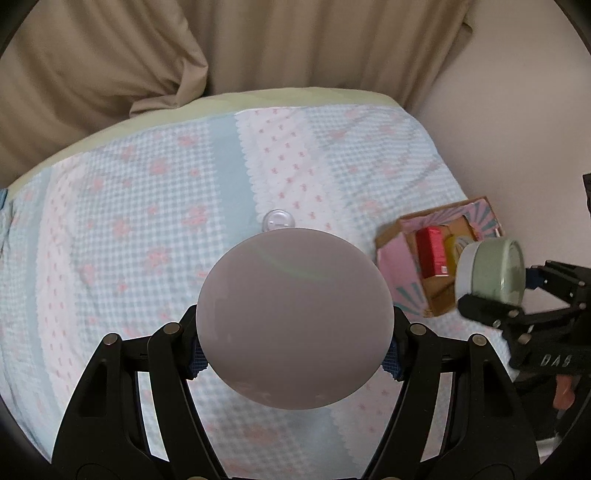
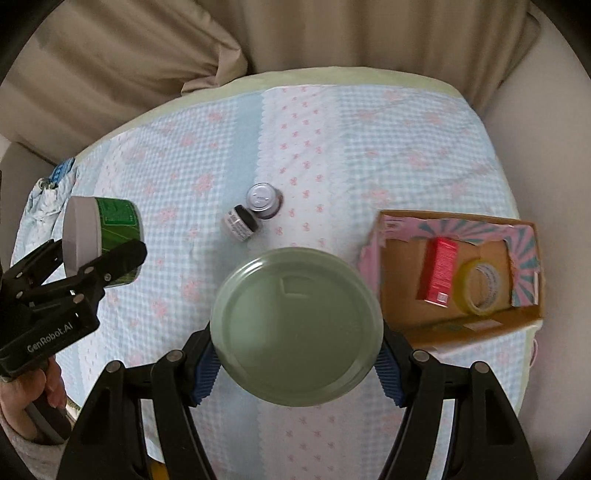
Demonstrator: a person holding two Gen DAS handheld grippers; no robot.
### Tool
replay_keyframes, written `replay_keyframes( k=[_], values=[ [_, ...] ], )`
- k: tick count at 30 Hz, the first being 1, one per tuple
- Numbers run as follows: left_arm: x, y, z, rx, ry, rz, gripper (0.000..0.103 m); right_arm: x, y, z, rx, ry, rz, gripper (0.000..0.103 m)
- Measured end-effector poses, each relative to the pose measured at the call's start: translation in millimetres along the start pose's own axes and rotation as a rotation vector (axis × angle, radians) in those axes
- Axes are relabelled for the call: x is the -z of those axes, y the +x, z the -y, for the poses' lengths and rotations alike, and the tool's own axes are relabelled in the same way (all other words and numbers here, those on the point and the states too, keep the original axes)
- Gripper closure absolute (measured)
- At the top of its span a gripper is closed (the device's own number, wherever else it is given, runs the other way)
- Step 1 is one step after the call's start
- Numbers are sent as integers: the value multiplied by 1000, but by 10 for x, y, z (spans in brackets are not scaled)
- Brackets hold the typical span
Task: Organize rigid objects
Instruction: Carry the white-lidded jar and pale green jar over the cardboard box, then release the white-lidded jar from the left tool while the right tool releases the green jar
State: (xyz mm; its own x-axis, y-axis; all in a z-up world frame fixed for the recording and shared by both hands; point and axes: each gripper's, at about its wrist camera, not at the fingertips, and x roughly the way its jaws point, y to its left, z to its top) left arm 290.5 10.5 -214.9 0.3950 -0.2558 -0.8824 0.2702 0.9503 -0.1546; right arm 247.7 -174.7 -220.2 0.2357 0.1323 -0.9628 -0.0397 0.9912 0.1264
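My left gripper point(image 1: 295, 350) is shut on a green-labelled canister with a grey lid point(image 1: 293, 317), held above the cloth; it also shows in the right wrist view point(image 2: 103, 236). My right gripper point(image 2: 297, 362) is shut on a pale green tin point(image 2: 297, 325), held left of the cardboard box point(image 2: 480, 328); the tin shows in the left wrist view point(image 1: 491, 267). The box holds a red carton point(image 2: 441, 271) and a roll of yellow tape point(image 2: 480, 286). A small clear-lidded cup point(image 2: 263, 201) and a small dark jar point(image 2: 240, 221) lie mid-table.
The table wears a blue and pink checked cloth point(image 2: 184, 166). Beige curtains point(image 2: 295, 33) hang behind it. A pale wall point(image 1: 535, 129) stands to the right. The box point(image 1: 436, 295) sits at the table's right edge.
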Motion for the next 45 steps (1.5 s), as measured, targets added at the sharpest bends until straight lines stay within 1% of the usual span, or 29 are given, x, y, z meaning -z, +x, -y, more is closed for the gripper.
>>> replay_keyframes(
  k=[3,5,9,10,15,19,22,25,31,38,41,45],
  values=[
    [23,-123,298,-9,2,9,35,77,-192,238,-15,11,16,36],
    [32,-142,463,-10,-6,11,35,123,-317,447,-24,8,25,36],
    [24,-145,935,-24,-24,16,35,176,-468,849,-23,-22,33,36],
    [27,-108,1094,-23,-37,12,35,187,-502,998,-28,-30,30,36],
    [35,150,1609,9,-72,-22,35,219,-520,1577,-27,-58,15,36],
    [39,443,2012,19,-90,-55,35,218,-434,2073,-24,-58,-5,36],
    [31,665,2229,17,-87,-77,35,232,-338,2354,-28,-53,-18,36],
    [17,921,2390,7,-76,-104,35,251,-172,2641,-23,-51,-39,36],
    [-11,1439,2507,-24,-73,-149,35,245,284,3052,-28,-30,-95,36],
    [46,1953,2507,-61,-77,-204,35,229,795,3299,-26,-36,-131,36],
    [36,2104,2534,-76,-61,-220,35,221,933,3349,-20,-52,-131,36],
    [-2,2217,2566,-104,-25,-230,35,179,1007,3355,-30,-77,-114,36]
  ],
)
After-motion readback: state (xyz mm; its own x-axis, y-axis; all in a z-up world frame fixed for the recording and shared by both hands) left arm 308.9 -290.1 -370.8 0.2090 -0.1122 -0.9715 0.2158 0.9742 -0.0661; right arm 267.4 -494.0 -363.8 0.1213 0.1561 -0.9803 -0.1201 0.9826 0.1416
